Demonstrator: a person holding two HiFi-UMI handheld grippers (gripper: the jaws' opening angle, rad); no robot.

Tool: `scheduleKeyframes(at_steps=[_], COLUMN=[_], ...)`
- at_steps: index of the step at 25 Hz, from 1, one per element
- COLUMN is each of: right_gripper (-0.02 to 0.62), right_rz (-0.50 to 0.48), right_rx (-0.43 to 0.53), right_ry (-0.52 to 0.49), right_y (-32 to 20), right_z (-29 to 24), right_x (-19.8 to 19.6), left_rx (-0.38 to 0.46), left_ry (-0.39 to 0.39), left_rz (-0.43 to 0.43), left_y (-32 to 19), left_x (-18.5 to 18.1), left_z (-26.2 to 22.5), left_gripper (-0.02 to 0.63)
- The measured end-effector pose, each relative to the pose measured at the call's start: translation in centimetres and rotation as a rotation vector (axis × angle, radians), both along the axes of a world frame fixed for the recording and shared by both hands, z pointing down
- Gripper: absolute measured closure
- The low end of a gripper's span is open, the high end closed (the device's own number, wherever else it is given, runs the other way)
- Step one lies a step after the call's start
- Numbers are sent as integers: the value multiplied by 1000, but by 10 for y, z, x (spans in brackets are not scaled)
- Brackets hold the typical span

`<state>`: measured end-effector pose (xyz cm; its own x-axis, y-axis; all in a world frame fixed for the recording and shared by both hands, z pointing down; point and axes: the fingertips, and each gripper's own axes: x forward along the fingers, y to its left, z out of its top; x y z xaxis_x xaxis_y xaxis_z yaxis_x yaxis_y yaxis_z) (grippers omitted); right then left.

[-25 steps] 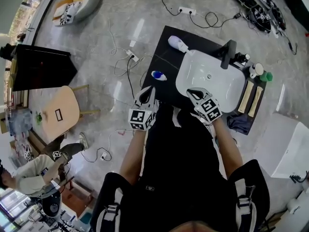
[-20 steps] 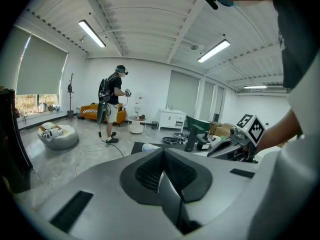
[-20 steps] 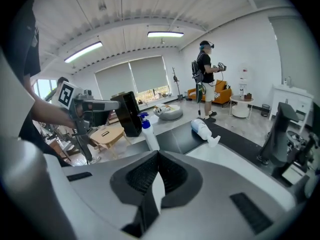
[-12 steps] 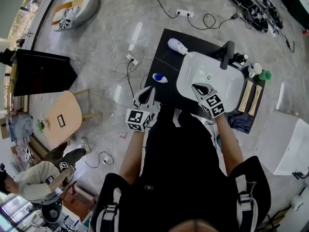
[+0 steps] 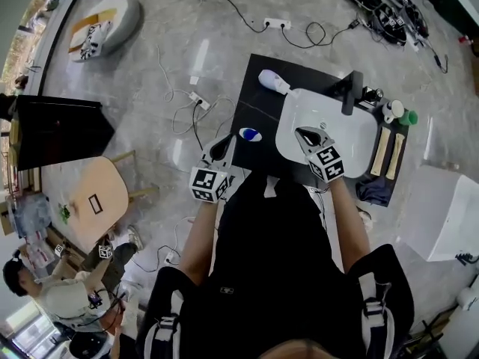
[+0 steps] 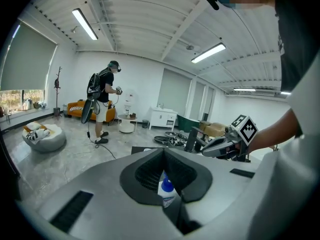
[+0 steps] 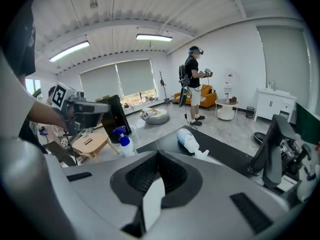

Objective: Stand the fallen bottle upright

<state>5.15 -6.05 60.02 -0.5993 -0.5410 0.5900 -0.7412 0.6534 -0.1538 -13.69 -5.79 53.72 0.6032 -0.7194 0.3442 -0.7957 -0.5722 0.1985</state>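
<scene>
A white spray bottle (image 5: 274, 81) lies on its side at the far left corner of the black counter (image 5: 254, 103); the right gripper view shows this fallen bottle (image 7: 190, 141) ahead. A small bottle with a blue top (image 5: 250, 134) stands upright near the counter's left edge. My left gripper (image 5: 226, 143) is shut and empty, just short of it; that blue-topped bottle (image 6: 166, 191) shows past the left gripper (image 6: 164, 156). My right gripper (image 5: 301, 133) is shut and empty over the white sink (image 5: 352, 144), with its closed tips (image 7: 158, 159) aimed towards the fallen bottle.
A black faucet (image 5: 349, 92) stands behind the sink. Small cups (image 5: 398, 112), two wooden pieces (image 5: 388, 149) and a dark cloth (image 5: 372, 189) lie to its right. Cables (image 5: 187, 96), a wooden stool (image 5: 93, 193) and a black cabinet (image 5: 56, 129) are on the floor at left. A person (image 6: 104, 101) stands far off.
Both grippers have moved forward. The left one has come closer to the blue-topped bottle, and the right one has gone from the sink's front rim to over the basin. Both stayed shut.
</scene>
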Motion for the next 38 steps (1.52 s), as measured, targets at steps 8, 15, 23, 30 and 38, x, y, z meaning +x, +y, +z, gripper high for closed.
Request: scheduleKeyframes(at_steps=[8, 15, 23, 30, 38], right_gripper=[535, 471, 340, 291, 293], right_rz=[95, 172, 290, 305, 267], right_rx=[-2, 12, -55, -121, -151], right_ry=[-9, 19, -39, -124, -159], right_y=[-33, -68, -103, -121, -128], right_z=[11, 32, 84, 123, 141], right_x=[-5, 5, 23, 37, 36], left_rx=[-25, -56, -75, -90, -117], left_ry=[14, 10, -11, -8, -4], left_rz=[84, 167, 244, 278, 313], left_y=[-35, -50, -67, -67, -63], left_x=[-8, -5, -7, -5, 0], left_z=[9, 25, 36, 48, 58], left_gripper=[592, 592, 592, 592, 592])
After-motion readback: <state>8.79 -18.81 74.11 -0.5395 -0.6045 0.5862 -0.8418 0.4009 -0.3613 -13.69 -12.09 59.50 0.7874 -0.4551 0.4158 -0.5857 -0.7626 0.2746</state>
